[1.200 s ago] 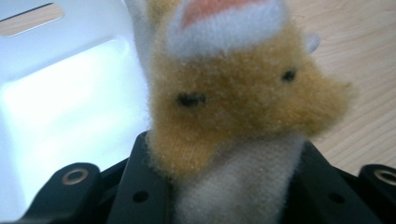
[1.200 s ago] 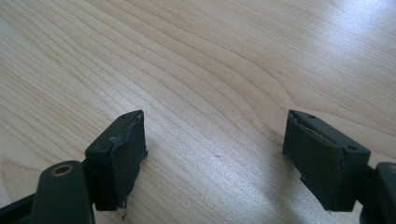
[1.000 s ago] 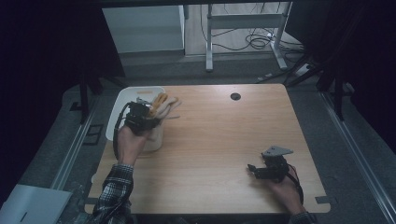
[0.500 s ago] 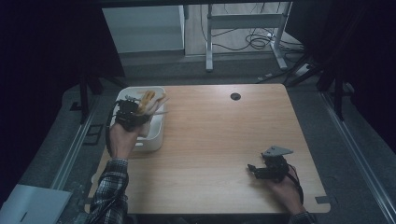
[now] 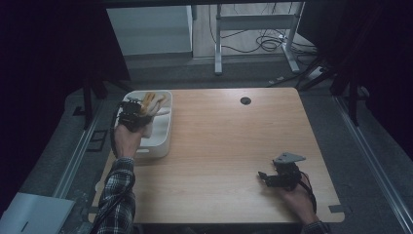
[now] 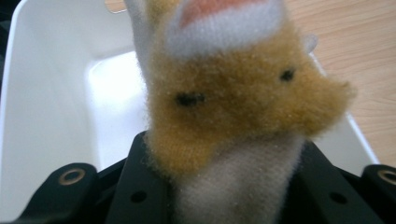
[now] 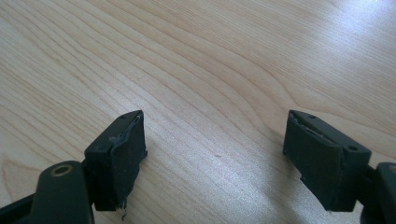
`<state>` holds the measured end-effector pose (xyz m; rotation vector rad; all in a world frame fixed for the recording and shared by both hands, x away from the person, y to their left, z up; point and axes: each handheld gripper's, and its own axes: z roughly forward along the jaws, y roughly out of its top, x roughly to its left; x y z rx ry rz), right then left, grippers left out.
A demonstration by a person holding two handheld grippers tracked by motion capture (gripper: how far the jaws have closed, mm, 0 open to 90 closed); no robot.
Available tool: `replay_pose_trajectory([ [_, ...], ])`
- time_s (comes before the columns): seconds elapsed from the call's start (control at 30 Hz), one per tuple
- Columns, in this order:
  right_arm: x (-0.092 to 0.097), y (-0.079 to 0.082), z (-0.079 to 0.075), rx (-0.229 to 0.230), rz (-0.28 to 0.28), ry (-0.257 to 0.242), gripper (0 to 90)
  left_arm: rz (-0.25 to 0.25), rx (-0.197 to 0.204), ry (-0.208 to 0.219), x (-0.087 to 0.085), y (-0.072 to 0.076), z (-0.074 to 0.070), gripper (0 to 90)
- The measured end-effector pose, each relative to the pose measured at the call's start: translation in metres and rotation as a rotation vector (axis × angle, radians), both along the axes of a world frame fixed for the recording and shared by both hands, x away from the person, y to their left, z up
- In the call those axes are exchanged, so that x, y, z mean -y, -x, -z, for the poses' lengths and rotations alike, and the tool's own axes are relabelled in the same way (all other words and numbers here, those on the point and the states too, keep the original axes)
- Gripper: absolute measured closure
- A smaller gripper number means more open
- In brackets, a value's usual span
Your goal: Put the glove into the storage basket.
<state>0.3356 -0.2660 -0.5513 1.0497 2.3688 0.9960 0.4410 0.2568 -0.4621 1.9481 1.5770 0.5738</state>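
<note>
Two grippers work at the wooden table (image 5: 234, 146). At the left edge sits a white bin (image 5: 158, 139), and the left gripper (image 5: 134, 114) hangs over it, its jaws pinched tight on a fuzzy tan and white soft toy (image 6: 233, 98) held above the bin's open inside. Well apart, near the right front corner, the right gripper (image 5: 265, 176) rests low over bare wood, its jaws spread wide with nothing between them.

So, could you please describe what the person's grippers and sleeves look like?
Both grippers are black. The right gripper carries a grey three-cornered plate on top, and its flat jaws have brass-coloured rivets. The left gripper is black too. The left sleeve is dark plaid.
</note>
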Motion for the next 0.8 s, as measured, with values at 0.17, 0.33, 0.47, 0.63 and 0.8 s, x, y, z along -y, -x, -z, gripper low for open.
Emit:
replay_pose_trajectory([
  [0.17,0.000,0.000,0.000,0.000,0.000,0.000,21.2,-0.004,-0.008,-0.009,0.003,-0.011,0.007,66.6],
  [0.33,0.000,0.000,0.000,0.000,-0.001,0.000,21.1,-0.010,-0.025,-0.029,0.005,-0.022,0.013,66.0],
  [0.47,0.000,0.000,0.000,0.000,-0.001,0.000,21.0,-0.017,-0.042,-0.036,0.006,-0.028,0.017,65.9],
  [0.63,0.000,0.000,0.000,0.000,-0.001,0.000,20.9,-0.020,-0.082,-0.051,0.009,-0.039,0.025,65.6],
  [0.8,0.000,0.000,0.000,0.000,-0.002,0.000,20.7,-0.017,-0.125,-0.064,0.014,-0.047,0.033,64.2],
])
